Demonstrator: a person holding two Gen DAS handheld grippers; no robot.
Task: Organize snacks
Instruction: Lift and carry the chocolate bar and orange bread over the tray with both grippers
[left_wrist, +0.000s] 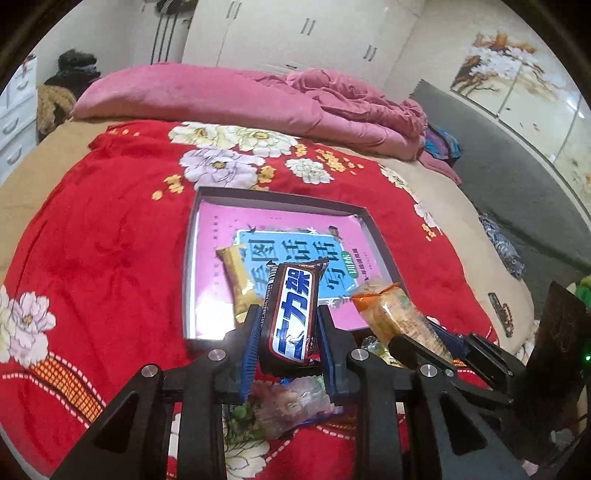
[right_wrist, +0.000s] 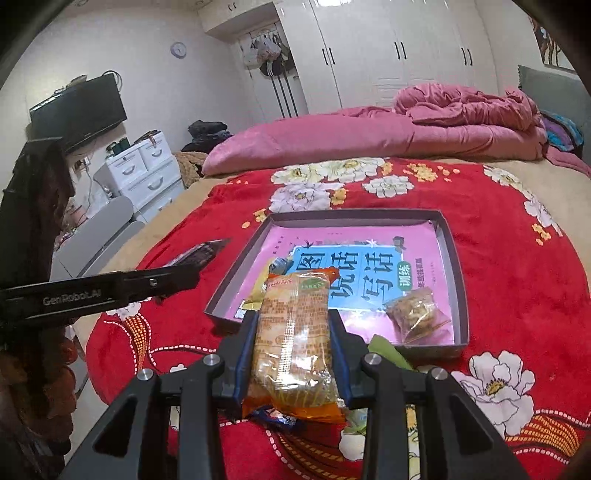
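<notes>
Red floral blanket (left_wrist: 92, 258) over the bed, bearing a shallow grey-walled tray (left_wrist: 282, 198) lined with a pink sheet; the tray lies at twelve o'clock from both grippers, its near wall just beyond their fingertips. Left gripper (left_wrist: 288, 325): jaws pinched on a dark chocolate bar (left_wrist: 293, 314), whose long axis runs along the fingers toward twelve o'clock, its far end already over the tray's near edge. Right gripper (right_wrist: 293, 332): jaws pinched on an orange-wrapped cake pack (right_wrist: 295, 332), long axis likewise toward twelve o'clock, far end reaching over the near wall. In the left view the right gripper and its pack appear at three to four o'clock, close alongside; in the right view the left gripper's arm crosses at nine o'clock. Already in the tray: a yellow packet (left_wrist: 238, 280) at eleven o'clock of the chocolate bar, and a clear bag of brown snacks (right_wrist: 417, 314) at two o'clock of the cake pack, near the tray's near right corner. Loose wrapped sweets (left_wrist: 291, 402) lie on the blanket under the left jaws, outside the tray. Judgement: both loads point straight at the tray, so the coming move is probably a short advance forward and a release; the left bar seems slightly the farther in (the bare pink centre offers the freest landing spot).
</notes>
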